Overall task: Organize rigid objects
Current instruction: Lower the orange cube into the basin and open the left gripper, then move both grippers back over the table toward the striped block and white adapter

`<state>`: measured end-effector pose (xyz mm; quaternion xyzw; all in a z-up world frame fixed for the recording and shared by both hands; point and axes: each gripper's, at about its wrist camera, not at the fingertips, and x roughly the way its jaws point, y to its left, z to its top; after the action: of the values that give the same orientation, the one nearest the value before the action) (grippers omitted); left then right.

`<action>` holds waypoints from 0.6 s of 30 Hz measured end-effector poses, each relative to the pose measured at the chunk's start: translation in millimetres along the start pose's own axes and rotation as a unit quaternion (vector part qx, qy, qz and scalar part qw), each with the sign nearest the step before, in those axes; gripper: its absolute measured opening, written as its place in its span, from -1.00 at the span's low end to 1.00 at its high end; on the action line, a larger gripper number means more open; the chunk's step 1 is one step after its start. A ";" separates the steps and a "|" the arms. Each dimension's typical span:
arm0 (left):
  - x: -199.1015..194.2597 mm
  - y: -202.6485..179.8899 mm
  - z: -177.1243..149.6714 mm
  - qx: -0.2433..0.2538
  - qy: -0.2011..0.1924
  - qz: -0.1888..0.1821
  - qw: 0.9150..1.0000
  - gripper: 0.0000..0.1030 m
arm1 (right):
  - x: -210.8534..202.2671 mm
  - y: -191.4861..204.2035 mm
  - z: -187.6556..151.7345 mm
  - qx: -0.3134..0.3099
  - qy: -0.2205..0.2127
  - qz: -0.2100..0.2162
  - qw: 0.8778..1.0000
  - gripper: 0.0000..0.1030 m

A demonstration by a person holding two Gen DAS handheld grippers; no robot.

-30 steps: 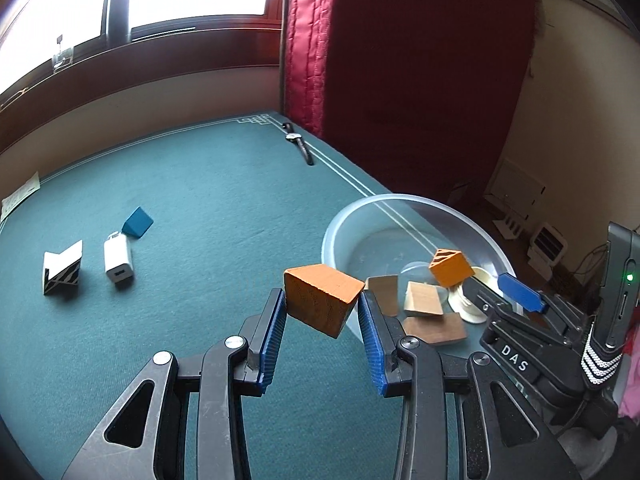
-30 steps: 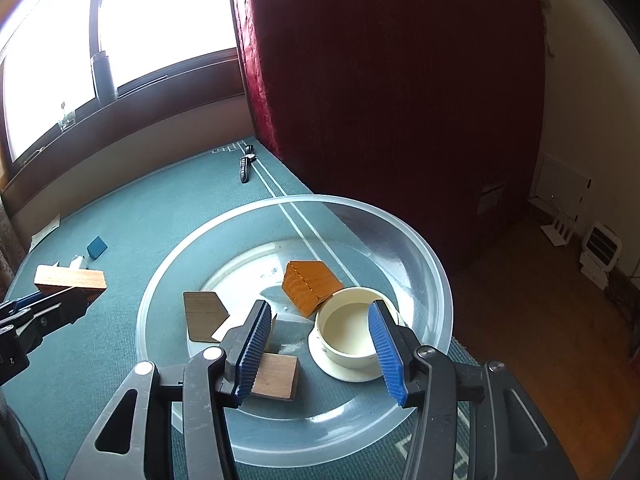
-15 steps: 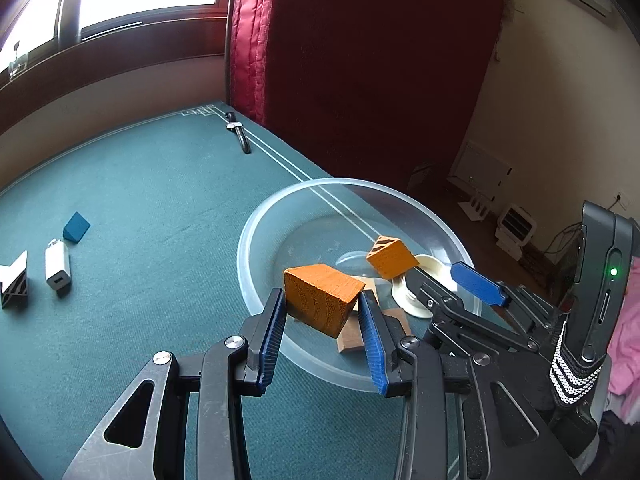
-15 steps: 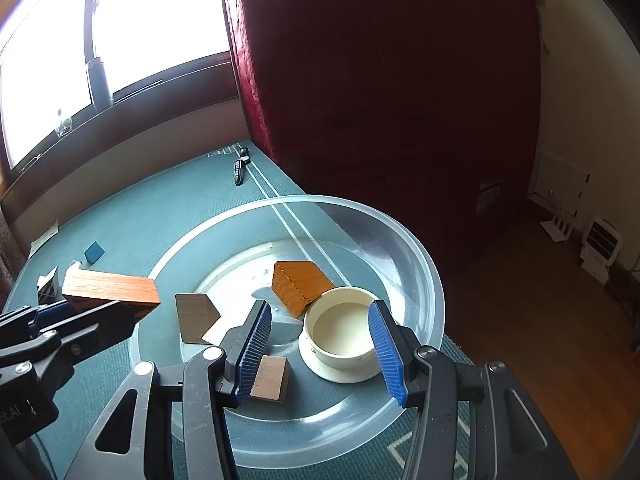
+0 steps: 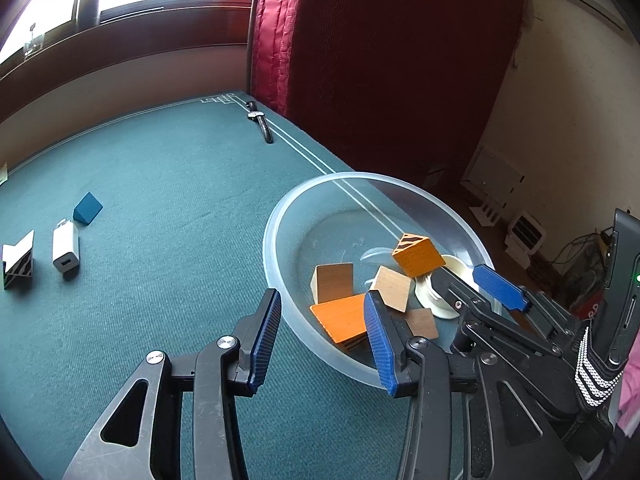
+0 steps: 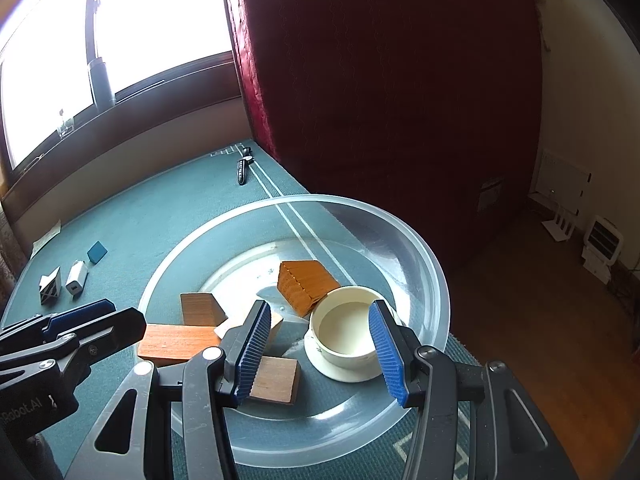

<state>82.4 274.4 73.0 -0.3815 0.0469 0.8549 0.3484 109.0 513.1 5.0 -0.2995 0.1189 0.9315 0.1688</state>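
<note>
A clear plastic bowl (image 5: 276, 240) sits on the green-covered counter (image 5: 160, 200) near its right edge, and five wooden blocks lie inside it. The left hand-held gripper (image 5: 320, 332) hangs over the bowl's near rim with its jaws opening; the long orange block (image 5: 340, 320) lies just beyond them in the bowl, close against the right blue pad, and whether that pad touches it cannot be told, while the left pad stands clear of it. Farther in lie a brown block (image 5: 332, 282), a pale block (image 5: 394, 288), a small brown block (image 5: 422, 322) and an orange block with dark stripes (image 5: 416, 256) leaning against a white cup (image 6: 348, 328), which stands on a white saucer (image 6: 344, 372). The right hand-held gripper (image 6: 320, 354) is held over the bowl with its jaws partly open on either side of the cup, the pads just apart from its wall and gripping nothing. Three small things lie on the counter well to the left of the bowl: a blue wedge (image 5: 88, 208), a white charger (image 5: 66, 252) and a white block with black stripes (image 5: 18, 266). One wristwatch (image 5: 262, 122) lies near the far edge of the counter, beside a red curtain (image 5: 360, 60).
</note>
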 end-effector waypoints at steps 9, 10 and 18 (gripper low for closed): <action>-2.2 9.5 -0.4 -0.010 -0.006 0.031 0.999 0.28 | -1.2 3.4 0.7 -0.001 -0.001 0.004 1.000 0.14; -2.4 10.9 -0.7 -0.011 -0.006 0.032 0.999 0.29 | -1.3 4.1 0.6 -0.001 -0.001 0.005 1.000 0.16; -4.0 20.2 -3.7 -0.020 -0.006 0.048 0.999 0.31 | -1.9 8.4 -0.2 -0.002 -0.001 0.008 1.000 0.27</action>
<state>73.8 255.6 69.4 -0.3808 0.0460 0.8735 0.2997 107.4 504.9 6.9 -0.2984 0.1189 0.9332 0.1609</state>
